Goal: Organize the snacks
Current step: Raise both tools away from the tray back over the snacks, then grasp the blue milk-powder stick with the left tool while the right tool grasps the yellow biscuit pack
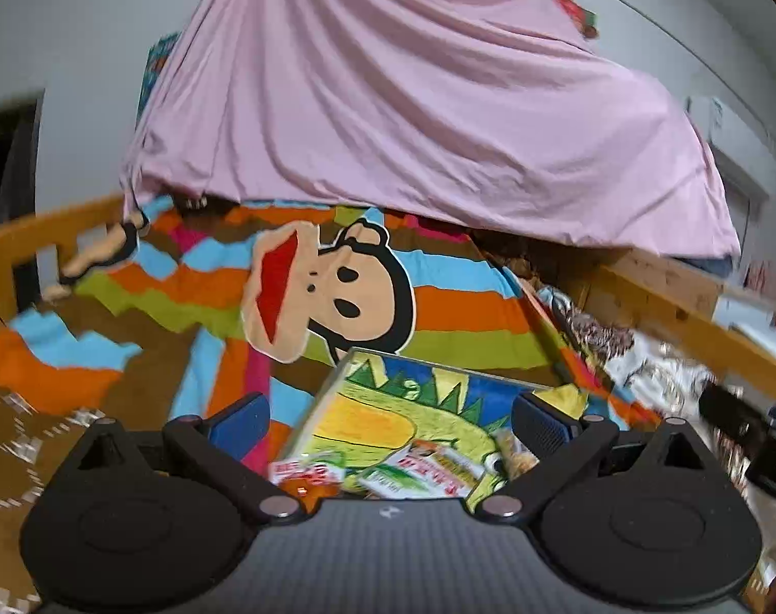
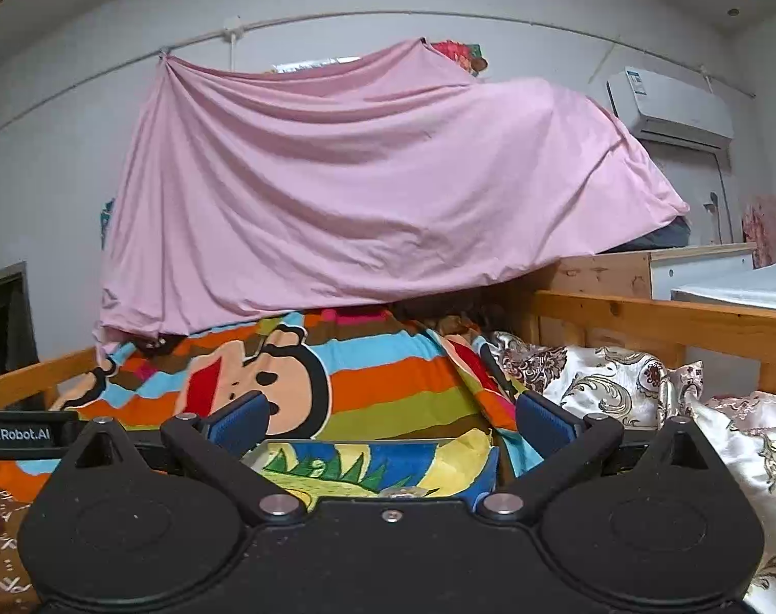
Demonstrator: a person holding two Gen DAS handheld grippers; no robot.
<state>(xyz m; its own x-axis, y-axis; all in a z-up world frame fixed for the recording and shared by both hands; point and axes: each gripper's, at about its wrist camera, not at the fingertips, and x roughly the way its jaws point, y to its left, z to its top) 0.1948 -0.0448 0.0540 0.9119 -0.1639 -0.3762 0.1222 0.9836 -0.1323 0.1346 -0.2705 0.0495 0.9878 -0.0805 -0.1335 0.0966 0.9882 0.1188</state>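
Observation:
A shallow tray with a green dinosaur drawing (image 1: 388,409) lies on the striped monkey bedspread (image 1: 439,302). Several snack packets (image 1: 413,470) in red, white and green wrappers lie at its near end, just below my left gripper (image 1: 390,417). The left gripper is open and empty above the tray. In the right wrist view the same tray (image 2: 367,460) shows between the fingers of my right gripper (image 2: 388,422), which is open and empty; the snacks are hidden there behind the gripper body.
A pink sheet (image 2: 377,189) hangs over the far end of the bed. Wooden bed rails (image 2: 669,317) run along the right and left. A patterned satin quilt (image 2: 618,389) lies to the right. The left gripper's body (image 2: 14,432) shows at the left edge.

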